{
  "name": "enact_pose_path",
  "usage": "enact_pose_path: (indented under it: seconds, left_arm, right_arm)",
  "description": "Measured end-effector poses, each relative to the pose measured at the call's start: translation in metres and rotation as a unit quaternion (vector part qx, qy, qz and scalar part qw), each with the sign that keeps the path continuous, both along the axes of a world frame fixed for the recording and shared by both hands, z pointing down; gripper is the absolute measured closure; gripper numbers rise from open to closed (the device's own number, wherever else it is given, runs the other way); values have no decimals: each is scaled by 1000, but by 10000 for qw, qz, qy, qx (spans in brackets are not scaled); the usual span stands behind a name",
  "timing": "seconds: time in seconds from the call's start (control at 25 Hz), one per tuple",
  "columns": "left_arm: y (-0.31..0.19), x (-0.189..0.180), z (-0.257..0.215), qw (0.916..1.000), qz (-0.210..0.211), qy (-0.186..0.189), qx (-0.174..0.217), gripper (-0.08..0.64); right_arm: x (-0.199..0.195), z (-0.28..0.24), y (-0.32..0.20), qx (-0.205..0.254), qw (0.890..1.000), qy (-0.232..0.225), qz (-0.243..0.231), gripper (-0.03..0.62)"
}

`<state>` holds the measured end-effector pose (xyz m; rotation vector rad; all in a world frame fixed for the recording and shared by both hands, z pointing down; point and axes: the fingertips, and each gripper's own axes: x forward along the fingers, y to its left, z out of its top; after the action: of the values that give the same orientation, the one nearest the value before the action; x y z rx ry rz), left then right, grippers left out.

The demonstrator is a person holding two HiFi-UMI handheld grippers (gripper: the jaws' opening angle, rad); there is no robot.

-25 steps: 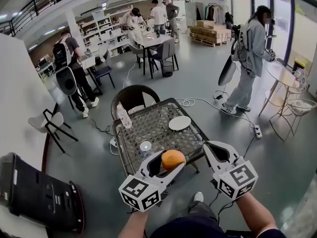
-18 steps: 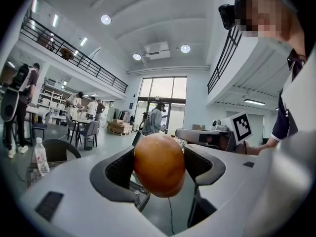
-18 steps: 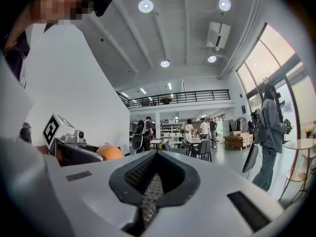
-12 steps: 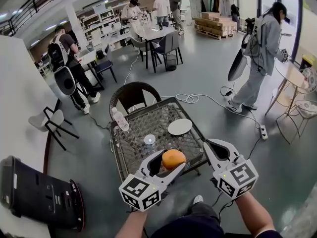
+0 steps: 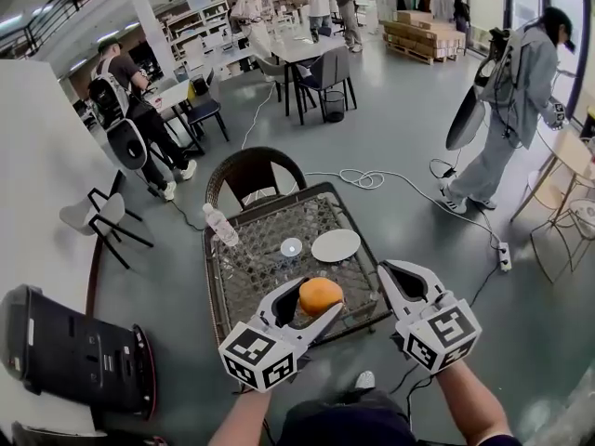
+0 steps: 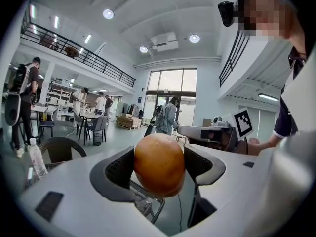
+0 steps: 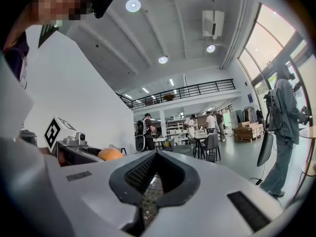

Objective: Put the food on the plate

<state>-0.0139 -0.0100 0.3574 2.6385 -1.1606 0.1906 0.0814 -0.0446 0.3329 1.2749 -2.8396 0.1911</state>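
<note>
My left gripper point(image 5: 311, 302) is shut on an orange point(image 5: 320, 296), held above the near edge of a dark wicker table point(image 5: 244, 277). In the left gripper view the orange point(image 6: 159, 164) fills the space between both pads of the left gripper point(image 6: 159, 158). A white empty plate point(image 5: 335, 245) lies on the table's far right part, beyond the orange. My right gripper point(image 5: 402, 282) hovers by the table's near right corner, shut with nothing in it. In the right gripper view the jaw tips of the right gripper point(image 7: 157, 157) meet, and the orange point(image 7: 110, 154) shows to the left.
A clear plastic bottle point(image 5: 220, 223) lies at the table's far left and a small white cup point(image 5: 291, 247) sits mid-table. A wicker chair point(image 5: 253, 173) stands behind the table. Cables point(image 5: 367, 180) trail on the floor. Several people stand farther off.
The view has shifted a little, and the plate now shows slightly nearer the grippers. The left gripper still holds the orange; the right one stays shut beside it.
</note>
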Motion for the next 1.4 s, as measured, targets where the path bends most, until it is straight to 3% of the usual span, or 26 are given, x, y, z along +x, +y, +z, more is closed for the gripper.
enact_pose_path:
  seconds: [0.4,0.8,1.04,1.4]
  left_arm:
    - [-43,9,17,9995,-133,-182,-208,242]
    - [-97,5,39,9989,54,-329,-324,242]
    - [-139,7,66,9977,242,-242,-586,242]
    - [-196,-2,110,9926,456,-437,-1035,243]
  right_arm:
    - [6,16,-41,-225,9996,-104,-134,589]
    - [1,31,-89,-338,9993,182,-18,589]
    - [2,51,-123,-520,9979,368,151,589]
    - [-7,88,-165,-946,9928,687,274,589]
